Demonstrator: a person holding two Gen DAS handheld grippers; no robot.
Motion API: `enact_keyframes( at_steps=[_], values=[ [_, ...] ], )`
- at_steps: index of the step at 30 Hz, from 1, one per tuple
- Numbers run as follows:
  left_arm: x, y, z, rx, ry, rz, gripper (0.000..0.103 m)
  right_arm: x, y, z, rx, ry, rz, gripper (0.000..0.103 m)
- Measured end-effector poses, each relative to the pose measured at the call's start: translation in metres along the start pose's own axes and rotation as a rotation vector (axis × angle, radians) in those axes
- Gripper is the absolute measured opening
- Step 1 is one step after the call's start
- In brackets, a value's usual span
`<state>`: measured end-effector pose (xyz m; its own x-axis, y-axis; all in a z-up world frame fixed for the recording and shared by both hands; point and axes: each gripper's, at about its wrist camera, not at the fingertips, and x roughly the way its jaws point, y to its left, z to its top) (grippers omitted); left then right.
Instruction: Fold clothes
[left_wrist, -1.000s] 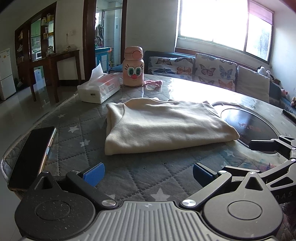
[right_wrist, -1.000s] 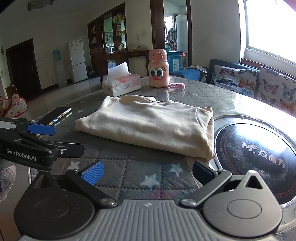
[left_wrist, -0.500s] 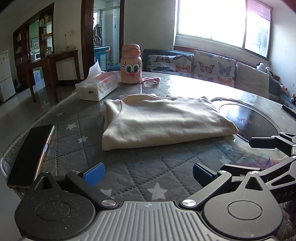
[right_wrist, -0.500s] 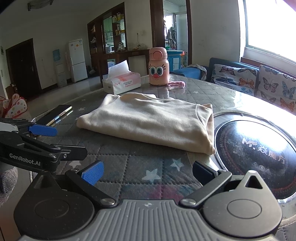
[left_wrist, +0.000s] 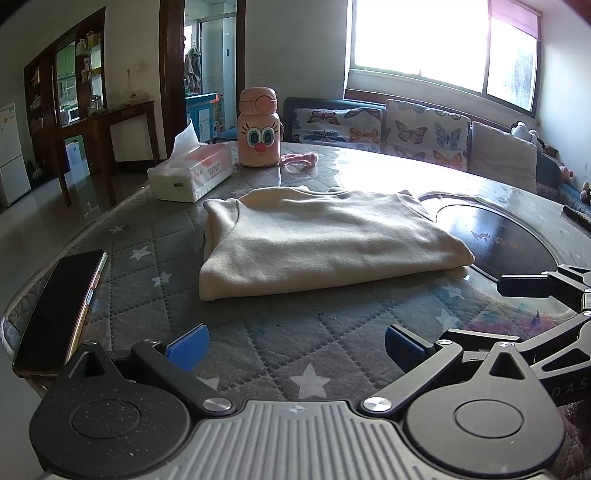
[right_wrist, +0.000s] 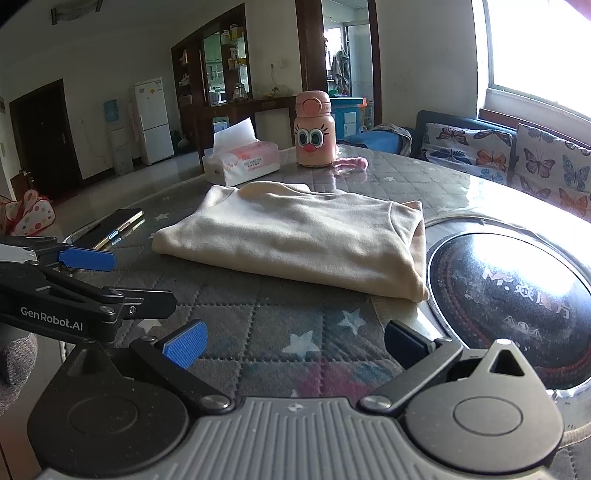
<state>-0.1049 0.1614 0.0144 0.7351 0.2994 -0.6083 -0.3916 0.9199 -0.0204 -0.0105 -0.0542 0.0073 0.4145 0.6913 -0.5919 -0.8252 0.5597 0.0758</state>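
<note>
A cream garment (left_wrist: 321, 240) lies folded into a flat rectangle on the quilted star-pattern tablecloth (left_wrist: 258, 354); it also shows in the right wrist view as the cream garment (right_wrist: 295, 240). My left gripper (left_wrist: 295, 345) hovers low in front of it, open, nothing between its blue pads. My right gripper (right_wrist: 293, 341) is open too, a short way from the garment's near edge. The left gripper (right_wrist: 122, 284) also appears at the left of the right wrist view, the right gripper's fingers (left_wrist: 528, 286) at the right of the left wrist view.
A black phone (left_wrist: 59, 306) lies near the table's left edge. A tissue box (left_wrist: 192, 173) and a pink cartoon bottle (left_wrist: 258, 129) stand behind the garment. A dark round inset plate (right_wrist: 513, 299) sits to its right. A sofa with butterfly cushions (left_wrist: 406, 129) is beyond.
Both grippers have drawn back a little from the folded garment and stayed open. The garment has not moved.
</note>
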Motion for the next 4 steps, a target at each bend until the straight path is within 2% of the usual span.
enact_keyframes(
  at_steps=[4],
  values=[
    [0.0016,0.0002,0.0002,0.001,0.003,-0.003,0.103,0.0008,-0.0002,0.0003,0.001,0.002,0.002,0.103]
  ],
)
